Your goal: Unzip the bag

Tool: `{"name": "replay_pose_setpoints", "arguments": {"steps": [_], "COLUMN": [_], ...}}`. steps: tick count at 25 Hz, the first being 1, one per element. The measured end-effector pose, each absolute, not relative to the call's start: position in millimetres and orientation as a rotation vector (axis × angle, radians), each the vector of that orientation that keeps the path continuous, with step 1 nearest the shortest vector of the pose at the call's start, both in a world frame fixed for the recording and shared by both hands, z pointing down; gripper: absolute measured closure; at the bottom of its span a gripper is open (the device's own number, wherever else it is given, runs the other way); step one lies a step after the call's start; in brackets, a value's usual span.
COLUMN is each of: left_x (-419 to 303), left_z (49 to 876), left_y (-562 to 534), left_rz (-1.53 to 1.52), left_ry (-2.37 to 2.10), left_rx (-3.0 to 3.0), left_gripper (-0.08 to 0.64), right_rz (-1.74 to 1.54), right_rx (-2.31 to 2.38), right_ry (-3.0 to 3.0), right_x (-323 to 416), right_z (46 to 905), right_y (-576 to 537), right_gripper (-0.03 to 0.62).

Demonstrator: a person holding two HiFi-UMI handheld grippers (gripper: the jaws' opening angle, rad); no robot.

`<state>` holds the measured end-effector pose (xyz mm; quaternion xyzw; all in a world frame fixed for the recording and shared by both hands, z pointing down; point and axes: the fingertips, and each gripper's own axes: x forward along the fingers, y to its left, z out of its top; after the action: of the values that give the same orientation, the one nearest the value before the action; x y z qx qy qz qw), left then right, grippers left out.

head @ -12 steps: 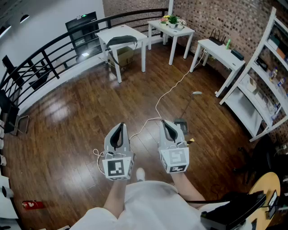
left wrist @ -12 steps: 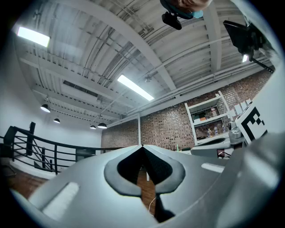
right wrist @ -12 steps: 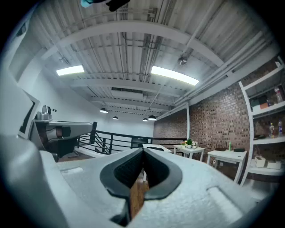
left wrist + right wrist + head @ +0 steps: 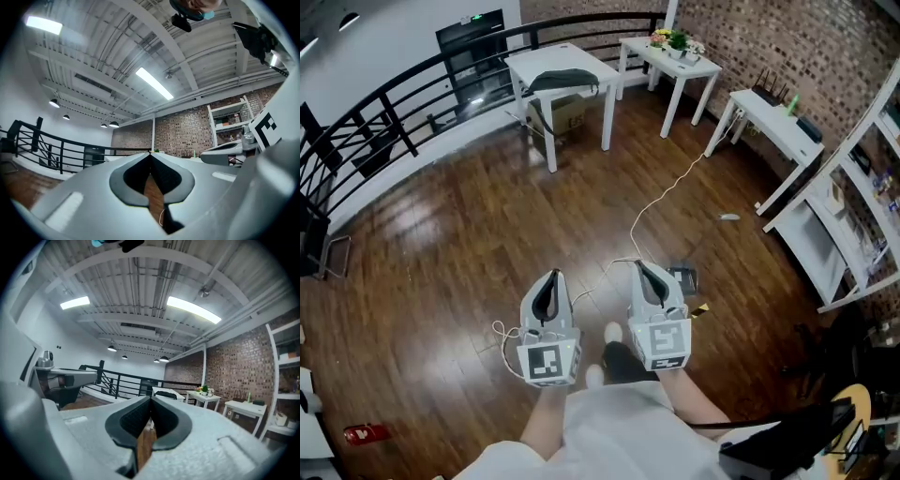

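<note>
Left gripper (image 4: 551, 281) and right gripper (image 4: 647, 277) clenched, empty. Bag (image 4: 563, 82) on table (image 4: 534, 64) well ahead, long axis crosswise; left gripper likely nearer.

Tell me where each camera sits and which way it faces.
Head view: on the person's head, looking down at the floor; forearms, left gripper and right gripper show.
Left gripper view: on that gripper, facing along its shut jaws toward the brick wall; right gripper at right.
Right gripper view: on that gripper, facing the white table; left gripper at left.
Shared: head and right gripper views show the dark bag.
</note>
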<state>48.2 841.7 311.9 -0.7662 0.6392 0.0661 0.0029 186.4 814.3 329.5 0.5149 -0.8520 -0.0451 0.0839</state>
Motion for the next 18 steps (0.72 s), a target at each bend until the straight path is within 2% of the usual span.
{"name": "replay_pose_setpoints", "arguments": {"steps": [7,11,15,18], "left_x": [17,3,2,2], "left_z": [342,331,298,297], "left_y": [723,624,533,485], "left_rz": [0.198,0.092,0.109,0.084], "left_ry": [2.024,2.01,1.977,1.969], "left_rx": [-2.415,-2.335,-2.264,-2.258], "left_gripper": [0.543,0.543,0.543,0.543], "right_rz": [-0.136,-0.156,-0.271,-0.21], "right_rx": [1.441,1.462,1.566,1.628], "right_ry": [-2.619,-2.687,-2.761,-2.755], "right_x": [137,120,122,126], "right_z": [347,325,287,282], "right_y": [690,593,509,454], "right_gripper": [0.603,0.603,0.603,0.603]}}
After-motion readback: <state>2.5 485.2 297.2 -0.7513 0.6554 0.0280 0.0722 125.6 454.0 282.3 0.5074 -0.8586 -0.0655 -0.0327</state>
